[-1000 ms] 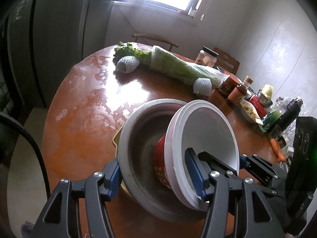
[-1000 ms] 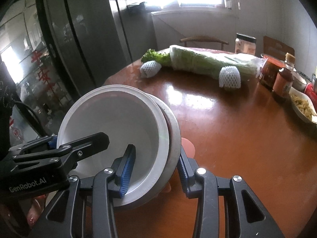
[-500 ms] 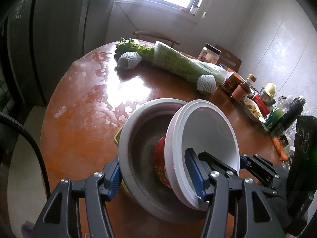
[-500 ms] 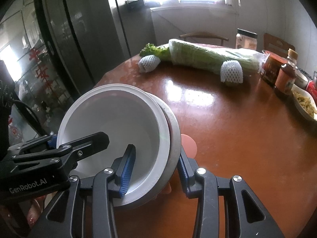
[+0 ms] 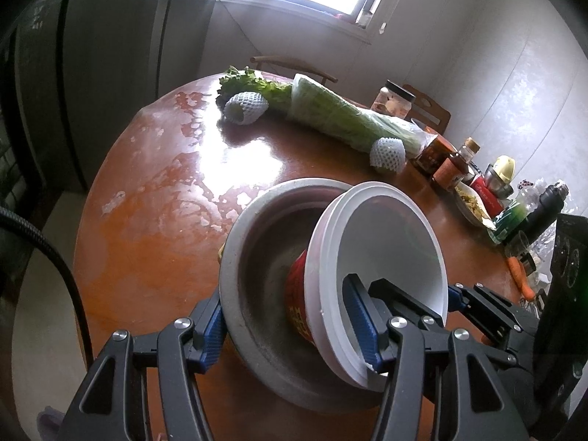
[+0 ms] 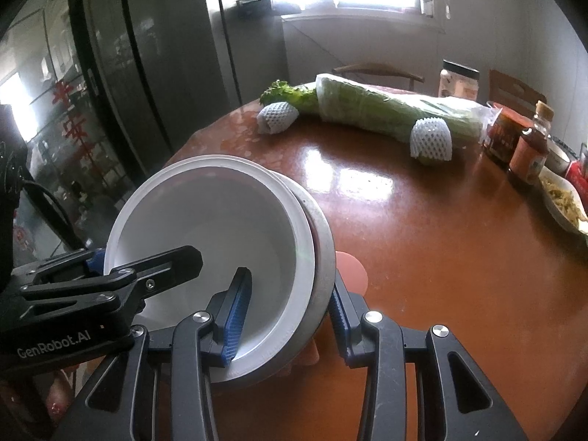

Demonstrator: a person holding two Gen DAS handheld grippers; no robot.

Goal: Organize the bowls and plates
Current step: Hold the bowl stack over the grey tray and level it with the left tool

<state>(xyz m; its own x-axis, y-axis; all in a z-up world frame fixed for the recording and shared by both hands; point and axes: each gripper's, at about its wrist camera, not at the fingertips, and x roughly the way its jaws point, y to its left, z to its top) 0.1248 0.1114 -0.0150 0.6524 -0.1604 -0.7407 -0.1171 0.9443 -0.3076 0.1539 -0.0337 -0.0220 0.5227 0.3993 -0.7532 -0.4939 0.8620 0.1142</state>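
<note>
A grey metal bowl [image 5: 257,257] is held tilted over the round brown table [image 5: 154,250]. Nested in it is a white paper bowl [image 5: 382,235] with a red printed outside. My left gripper [image 5: 284,316] is shut on both: one pad lies outside the metal rim, the other inside the white bowl. My right gripper [image 6: 286,308] clamps the same pair from the other side, its left pad in the white bowl [image 6: 220,228] and its right pad outside the metal bowl [image 6: 323,257]. A pink edge [image 6: 351,268] shows beneath the bowls; what it belongs to is hidden.
At the table's far side lie bagged greens [image 6: 386,106] and two foam-netted fruits [image 6: 430,139]. Sauce bottles and jars [image 6: 529,147], a dish of food [image 6: 566,202], a dark flask [image 5: 544,209] and a carrot [image 5: 518,275] crowd the right edge. A dark fridge [image 6: 154,55] stands at the left, chairs behind.
</note>
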